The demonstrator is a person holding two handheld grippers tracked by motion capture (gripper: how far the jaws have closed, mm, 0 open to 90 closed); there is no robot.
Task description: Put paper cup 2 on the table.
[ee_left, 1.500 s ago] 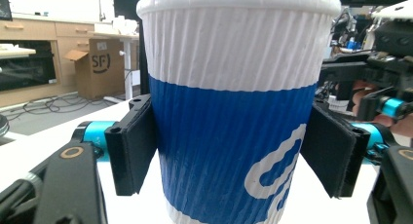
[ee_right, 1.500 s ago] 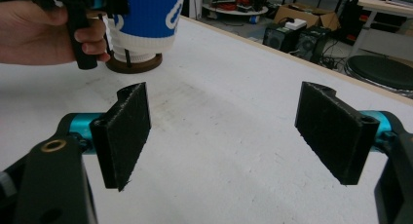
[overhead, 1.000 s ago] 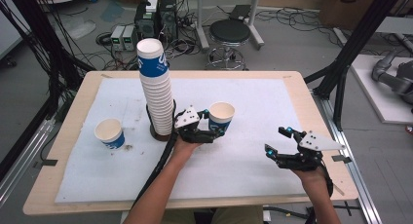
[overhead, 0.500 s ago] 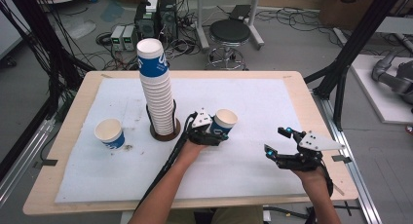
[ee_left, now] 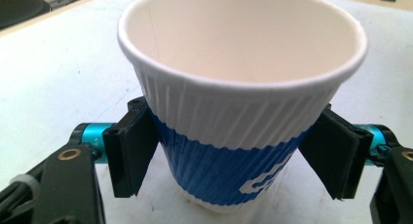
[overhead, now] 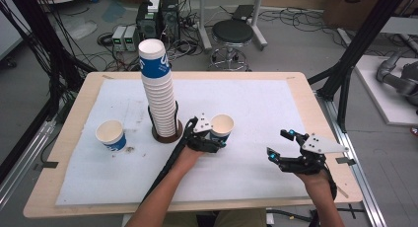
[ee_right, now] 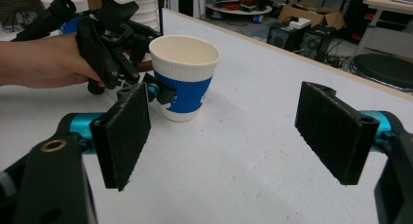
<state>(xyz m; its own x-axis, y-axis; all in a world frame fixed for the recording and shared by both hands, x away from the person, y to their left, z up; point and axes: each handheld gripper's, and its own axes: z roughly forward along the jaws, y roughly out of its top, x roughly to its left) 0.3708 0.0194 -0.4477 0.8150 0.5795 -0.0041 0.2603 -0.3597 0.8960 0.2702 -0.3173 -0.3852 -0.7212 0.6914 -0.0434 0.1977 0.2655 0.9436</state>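
Taking the tall stack of cups (overhead: 158, 91) in its dark holder as the landmark, and reading from the left: a lone blue-and-white cup (overhead: 111, 135) stands upright on the white mat (overhead: 256, 103) to the stack's left, near it but apart, so one cup looks already dealt out.

Just to the stack's right, the left gripper (overhead: 212, 138) has a second cup (overhead: 221, 129) between its jaws. In the left gripper view the pads (ee_left: 130, 153) sit on either side of the cup's blue band (ee_left: 229, 170); the near one seems to touch, the far one looks close but the angle is poor, so whether the grasp is firm or just loosening I cannot tell. The cup's base appears to rest on the mat, upright.

Farther right of the stack, well apart from it, the right gripper (overhead: 282, 144) hangs near the table's right edge with its jaws spread wide and nothing between them.

By my reading the second cup is placed or nearly so, with letting go and any further cups left to do.

Against the frame a second ago, the left gripper and its cup have moved a little toward the person and rightward from the stack; the right gripper and the lone cup are unchanged.
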